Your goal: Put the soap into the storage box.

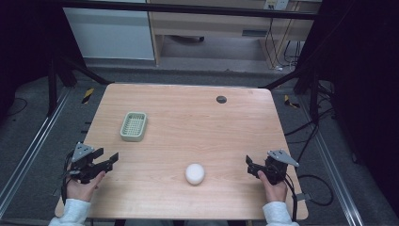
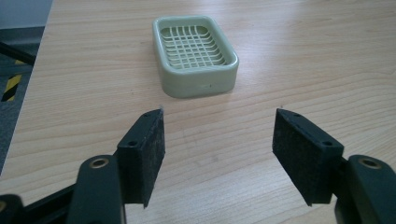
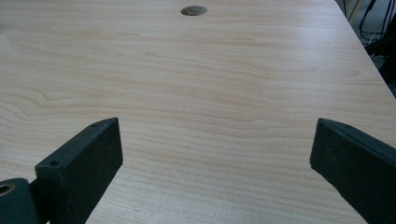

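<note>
A pale wooden table (image 1: 188, 127) stands on a grey floor. The left gripper (image 1: 109, 159) hovers at the table's left edge near the front, jaws apart with nothing between them, facing the green soap dish (image 1: 134, 125) that sits toward the left edge. The right gripper (image 1: 250, 165) waits by the right edge, jaws wide and empty. A white soap bar (image 1: 195, 173) lies near the front edge, between both grippers.

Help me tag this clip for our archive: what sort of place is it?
Probably a lab recording station: a bare wooden table inside a dark frame, floor cables, and a person holding the left gripper and right gripper.
</note>
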A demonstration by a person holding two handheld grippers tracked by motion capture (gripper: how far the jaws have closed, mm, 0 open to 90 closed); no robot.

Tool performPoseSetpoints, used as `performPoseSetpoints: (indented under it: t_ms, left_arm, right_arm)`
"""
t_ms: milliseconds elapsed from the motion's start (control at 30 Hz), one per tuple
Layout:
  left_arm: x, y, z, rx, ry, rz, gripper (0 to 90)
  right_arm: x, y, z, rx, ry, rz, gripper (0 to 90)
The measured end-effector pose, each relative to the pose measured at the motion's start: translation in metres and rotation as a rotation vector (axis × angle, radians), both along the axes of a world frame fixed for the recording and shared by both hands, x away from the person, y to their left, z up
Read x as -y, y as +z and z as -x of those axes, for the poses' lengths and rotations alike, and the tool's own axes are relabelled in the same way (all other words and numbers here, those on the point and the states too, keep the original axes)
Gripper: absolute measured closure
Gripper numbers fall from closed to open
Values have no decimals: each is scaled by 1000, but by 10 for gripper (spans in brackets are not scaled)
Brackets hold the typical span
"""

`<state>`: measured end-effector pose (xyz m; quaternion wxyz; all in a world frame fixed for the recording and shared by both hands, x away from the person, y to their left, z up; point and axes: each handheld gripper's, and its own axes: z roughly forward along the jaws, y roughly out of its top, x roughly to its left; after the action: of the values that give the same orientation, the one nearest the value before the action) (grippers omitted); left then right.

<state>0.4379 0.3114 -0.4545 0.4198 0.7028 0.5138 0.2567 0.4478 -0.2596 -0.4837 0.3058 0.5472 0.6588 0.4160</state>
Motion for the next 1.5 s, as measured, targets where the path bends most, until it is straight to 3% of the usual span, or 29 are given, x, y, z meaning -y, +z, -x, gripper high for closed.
performPoseSetpoints:
  t_ms: [133, 500, 1033, 1500]
  left_arm:
    - [6, 5, 2, -4, -30, -3, 358]
    - [28, 21, 6, -18, -107, -14, 307]
    - [75, 38, 9, -4, -258, -107, 269]
    - [110, 49, 9, -14, -369, -152, 261]
  right_arm:
    - [-3, 0, -2, -25, 5, 26, 35]
    - [-8, 0, -4, -35, 19, 58, 36]
    - [-10, -1, -5, -43, 24, 66, 36]
    - [-12, -3, -6, -56, 34, 67, 36]
